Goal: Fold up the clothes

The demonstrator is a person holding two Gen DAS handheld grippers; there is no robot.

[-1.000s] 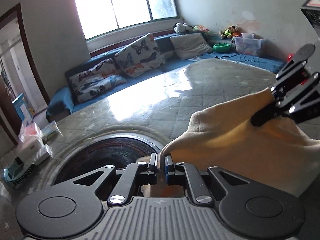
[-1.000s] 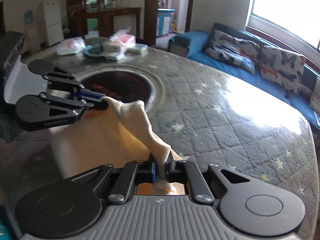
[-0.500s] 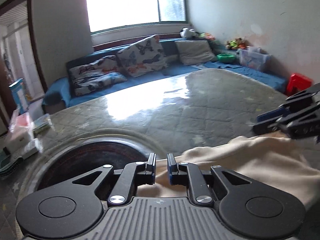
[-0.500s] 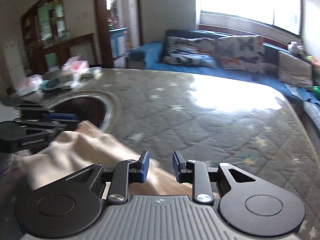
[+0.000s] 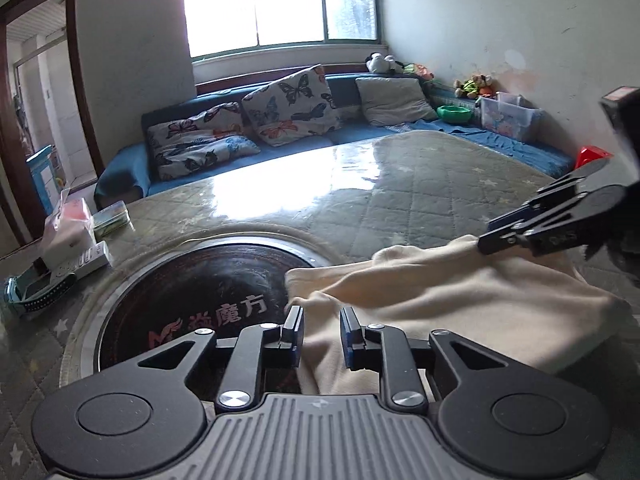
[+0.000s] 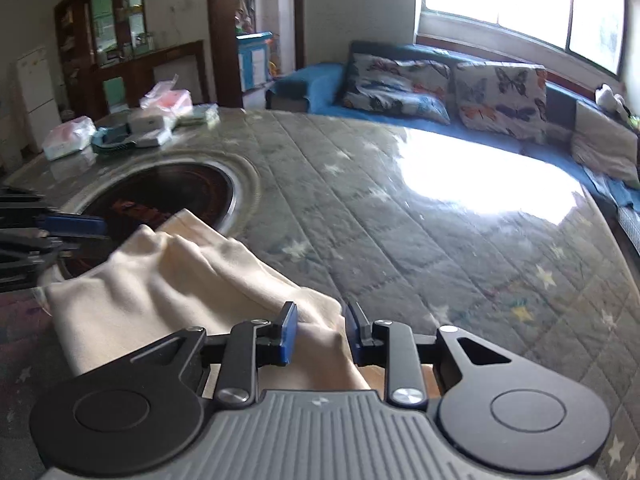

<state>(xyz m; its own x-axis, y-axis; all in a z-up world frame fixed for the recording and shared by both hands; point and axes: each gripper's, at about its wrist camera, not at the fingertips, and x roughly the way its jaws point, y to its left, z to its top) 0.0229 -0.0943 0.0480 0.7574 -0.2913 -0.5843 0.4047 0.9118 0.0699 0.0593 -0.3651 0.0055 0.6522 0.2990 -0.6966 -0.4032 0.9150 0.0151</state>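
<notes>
Much of the cream garment [image 5: 460, 300] was hard to read: its near edge ran under the left gripper's body and out of sight in the left wrist view, and in the right wrist view its near part disappeared under the right gripper's housing, so what kind of garment it was could not be told. The left gripper [image 6: 52, 232] was cut off by the frame edge in the right wrist view, only dark linkages and a blue pad showing.

The garment lay rumpled on the quilted star-print table cover [image 6: 400, 240], its far corner overlapping the rim of the round dark inset plate [image 5: 200, 280] set in the table. The left gripper [image 5: 320, 334] stood with its fingers apart, cloth lying between them, beside the plate's printed characters. The right gripper [image 6: 320, 332] likewise had its fingers spread, with a ridge of cloth passing between them unpinched. In the left wrist view the right gripper [image 5: 496, 236] rested at the garment's far side from the plate, its tips touching the fabric.
</notes>
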